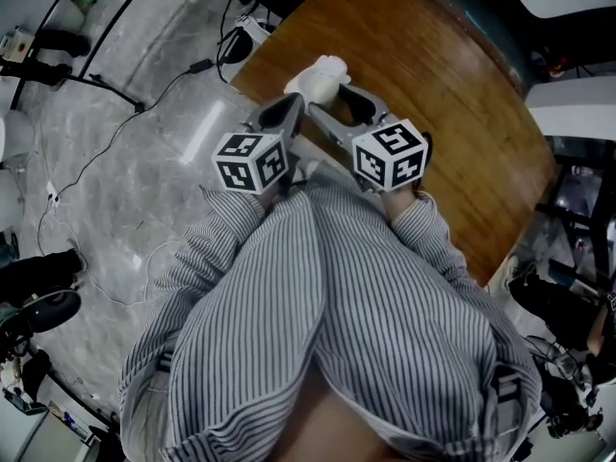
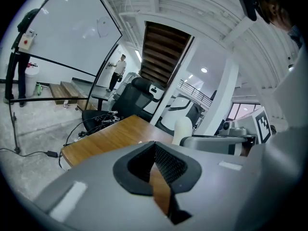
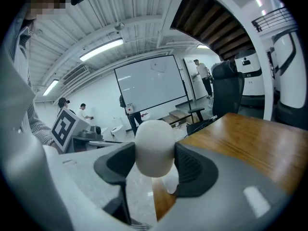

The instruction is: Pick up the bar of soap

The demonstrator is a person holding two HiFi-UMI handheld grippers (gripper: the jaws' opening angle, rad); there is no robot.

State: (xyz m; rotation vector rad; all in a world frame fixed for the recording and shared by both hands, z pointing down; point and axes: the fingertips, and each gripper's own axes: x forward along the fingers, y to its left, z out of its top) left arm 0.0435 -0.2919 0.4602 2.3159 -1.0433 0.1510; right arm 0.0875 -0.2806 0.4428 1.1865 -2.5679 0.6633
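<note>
- The right gripper (image 3: pixel 154 163) squeezes the bar of soap (image 3: pixel 154 146) between its two jaws, so the soap cannot slip out.
- The left gripper (image 2: pixel 155 170) is closed tight with nothing in it. It waits just beside.
- The soap is up in the air by the wooden table (image 3: pixel 255 134) edge.
- Far behind stands a whiteboard (image 3: pixel 149 88).

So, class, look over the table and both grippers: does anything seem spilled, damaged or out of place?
Nothing stands out. The bar of soap looks whole and sits squarely between the jaws of the right gripper, the wooden table shows no spill, and the left gripper is shut with nothing in it.
</note>
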